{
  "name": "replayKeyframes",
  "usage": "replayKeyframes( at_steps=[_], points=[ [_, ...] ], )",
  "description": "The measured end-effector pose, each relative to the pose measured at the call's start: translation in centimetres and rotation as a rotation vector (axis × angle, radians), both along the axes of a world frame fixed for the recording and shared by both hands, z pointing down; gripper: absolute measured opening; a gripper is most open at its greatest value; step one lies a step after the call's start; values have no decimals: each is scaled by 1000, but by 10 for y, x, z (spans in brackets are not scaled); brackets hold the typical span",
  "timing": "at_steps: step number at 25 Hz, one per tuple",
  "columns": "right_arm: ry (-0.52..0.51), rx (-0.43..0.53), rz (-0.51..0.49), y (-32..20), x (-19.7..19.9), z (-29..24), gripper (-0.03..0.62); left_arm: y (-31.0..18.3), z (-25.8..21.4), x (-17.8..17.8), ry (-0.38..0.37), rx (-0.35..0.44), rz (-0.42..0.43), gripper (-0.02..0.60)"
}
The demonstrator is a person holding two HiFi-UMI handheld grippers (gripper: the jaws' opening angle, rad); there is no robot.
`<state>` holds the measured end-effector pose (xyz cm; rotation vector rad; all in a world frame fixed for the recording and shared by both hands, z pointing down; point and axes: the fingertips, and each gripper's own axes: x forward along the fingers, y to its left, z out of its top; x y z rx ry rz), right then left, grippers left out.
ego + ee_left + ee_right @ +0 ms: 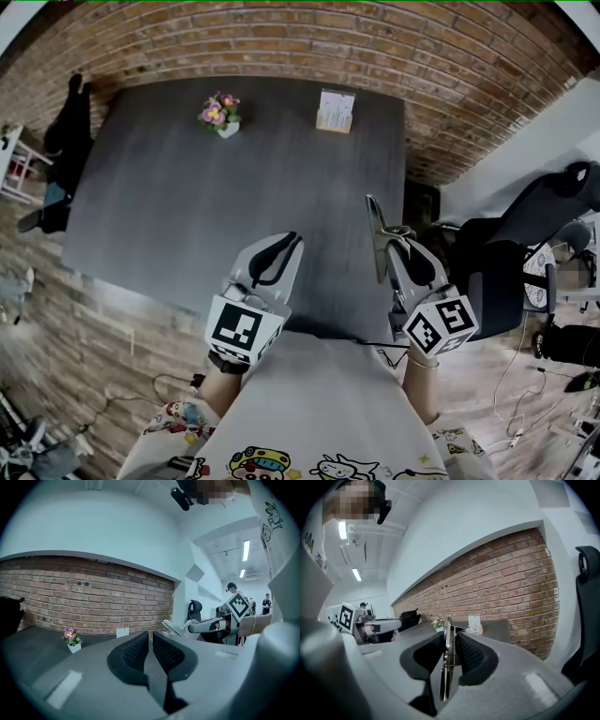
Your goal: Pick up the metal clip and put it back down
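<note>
Steel fills the pads of my right gripper: the metal clip stands on edge between them, pinched across its flat sides. Its spring sits right at the pad faces and its long arms reach out past the fingertips. I judge that gripping so close to the spring is what stops the clip pivoting or slipping. In the head view the clip is raised off the dark table, over its right side and near my end, so the lift looks done and only the setting down remains. My left gripper holds nothing, and its pads are drawn together to the thinnest slit. It hangs over the near edge, well apart from the clip, which suits a one-handed job. The small flower pot and the card stand sit by the far edge against the brick wall, well away from where I would lower the clip.
</note>
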<state>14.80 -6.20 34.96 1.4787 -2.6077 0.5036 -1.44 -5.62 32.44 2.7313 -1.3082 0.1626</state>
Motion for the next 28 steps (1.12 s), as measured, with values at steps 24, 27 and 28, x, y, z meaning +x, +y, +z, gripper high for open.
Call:
replayKeyframes(
  at_steps=[24,27,28],
  points=[
    [36,10,11,4,1,-6,86,-4,-3,2,1,-4,26,3],
    [42,6,7,4,1,-6,86,-4,1,1,-5,-18,26,3],
    [42,6,6,3,1,-6,86,-4,2,1,-6,-21,25,3]
  ],
)
